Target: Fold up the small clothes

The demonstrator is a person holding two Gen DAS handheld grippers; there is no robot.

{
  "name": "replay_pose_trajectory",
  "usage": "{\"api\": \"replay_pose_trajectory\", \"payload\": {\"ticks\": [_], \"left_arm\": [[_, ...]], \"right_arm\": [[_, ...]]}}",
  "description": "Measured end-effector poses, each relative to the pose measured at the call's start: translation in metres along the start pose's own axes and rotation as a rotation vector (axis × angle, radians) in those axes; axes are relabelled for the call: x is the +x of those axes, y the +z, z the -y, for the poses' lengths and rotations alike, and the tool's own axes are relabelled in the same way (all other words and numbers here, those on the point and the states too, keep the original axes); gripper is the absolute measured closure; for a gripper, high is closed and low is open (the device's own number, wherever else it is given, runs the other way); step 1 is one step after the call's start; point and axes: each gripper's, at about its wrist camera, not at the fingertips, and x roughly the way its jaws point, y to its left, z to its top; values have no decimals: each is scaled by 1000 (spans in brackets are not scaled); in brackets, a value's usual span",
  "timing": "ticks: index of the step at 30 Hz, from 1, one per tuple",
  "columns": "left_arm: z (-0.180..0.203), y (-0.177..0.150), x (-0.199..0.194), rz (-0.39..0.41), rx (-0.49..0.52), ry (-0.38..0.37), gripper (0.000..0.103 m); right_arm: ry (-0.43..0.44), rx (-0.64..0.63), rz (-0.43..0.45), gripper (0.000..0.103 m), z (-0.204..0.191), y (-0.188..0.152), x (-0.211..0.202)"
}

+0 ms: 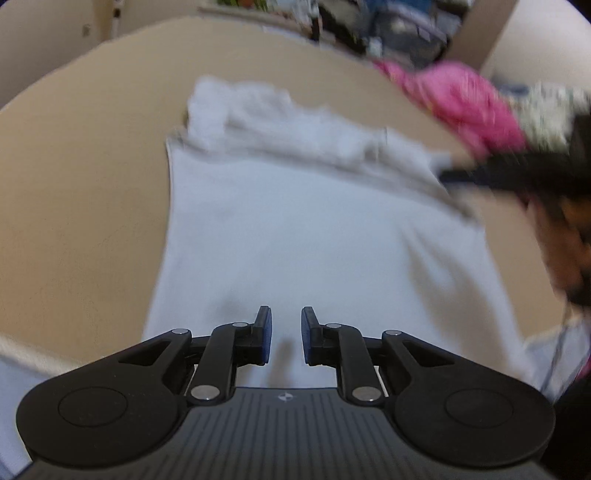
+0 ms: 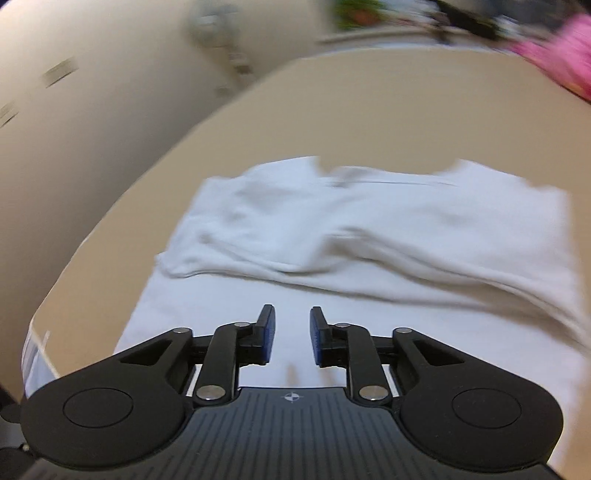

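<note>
A white garment (image 1: pixel 295 240) lies flat on the tan table (image 1: pixel 81 206), its far part folded over into a rumpled band (image 2: pixel 332 236). In the left wrist view my left gripper (image 1: pixel 286 336) hovers over the near part of the cloth, open by a narrow gap with nothing between the blue pads. My right gripper (image 2: pixel 292 336) is also open and empty above the smooth cloth, just short of the folded band. From the left wrist view the right gripper (image 1: pixel 454 173) appears as a blurred black shape at the garment's far right corner, with a hand (image 1: pixel 561 236) behind it.
A pink garment (image 1: pixel 465 99) lies at the table's far right, next to a patterned cloth (image 1: pixel 546 114). Cluttered shelves (image 1: pixel 388 26) stand beyond the far edge. The table edge (image 2: pixel 48 306) and a wall (image 2: pixel 92 110) lie to the left in the right wrist view.
</note>
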Motion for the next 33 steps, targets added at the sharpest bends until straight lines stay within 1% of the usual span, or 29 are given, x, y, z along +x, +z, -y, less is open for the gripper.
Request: {"api": "replay_pose_trajectory", "payload": {"ticks": [2, 3, 4, 6, 7, 8, 9, 11, 12, 13, 15, 16, 18, 20, 21, 22, 23, 24, 25, 26, 27, 28, 29, 31, 32, 33], "left_arm": [[-2, 25, -6, 63, -18, -9, 85], [-3, 39, -6, 92, -22, -9, 85], [-3, 53, -3, 111, -26, -8, 85], [-4, 82, 9, 145, -28, -1, 85], [-6, 97, 19, 162, -32, 12, 85], [-8, 109, 29, 169, -40, 20, 85], [-12, 121, 42, 172, -53, 26, 85], [-22, 142, 70, 171, -77, 59, 85], [-25, 152, 85, 165, -81, 86, 83], [-28, 158, 98, 158, -83, 106, 74], [-33, 169, 121, 157, -93, 149, 65], [-38, 170, 129, 161, -105, 155, 65], [-44, 176, 142, 148, -132, 129, 65], [-40, 179, 157, 83, -115, 112, 65], [-35, 180, 164, 44, -66, 149, 71], [-28, 178, 164, 35, -10, 196, 91], [-26, 177, 158, 50, 16, 207, 96], [-29, 177, 147, 90, 6, 184, 100], [-32, 177, 131, 153, -18, 160, 100], [-35, 175, 114, 209, -37, 156, 100], [-39, 173, 100, 245, -54, 173, 100], [-43, 171, 91, 261, -69, 194, 100], [-47, 168, 90, 248, -68, 206, 99], [-54, 166, 98, 157, -50, 240, 99], [-56, 165, 99, 143, -47, 255, 98], [-58, 165, 96, 160, -47, 262, 97]], "right_arm": [[-52, 76, 11, 61, 16, -8, -27], [-67, 110, 15, 59, 24, -13, -36], [-69, 139, 19, 58, 33, -20, -42], [-56, 194, 42, 58, 55, -37, -38], [-65, 219, 48, 59, 64, -43, -33], [-91, 244, 45, 59, 68, -43, -26], [-106, 284, 75, 59, 76, -40, -24], [-98, 303, 147, 60, 86, -33, -23], [-129, 289, 161, 60, 90, -30, -20], [-159, 278, 170, 59, 94, -27, -18], [-182, 292, 182, 59, 108, -23, -15], [-185, 317, 187, 59, 115, -22, -14], [-179, 373, 197, 59, 129, -19, -12], [-169, 397, 198, 59, 137, -16, -8], [-167, 405, 198, 59, 140, -15, -6], [-164, 409, 198, 59, 143, -14, -3], [-161, 414, 198, 59, 145, -12, -1], [-162, 420, 200, 59, 147, -11, 1], [-165, 425, 203, 59, 149, -9, 2], [-170, 429, 206, 59, 152, -7, 5], [-177, 433, 206, 59, 154, -5, 8], [-187, 440, 203, 59, 157, -3, 10], [-202, 453, 196, 59, 162, -3, 14], [-242, 476, 157, 60, 171, -4, 23], [-285, 488, 116, 60, 175, -5, 28], [-318, 497, 78, 60, 178, -8, 33]]}}
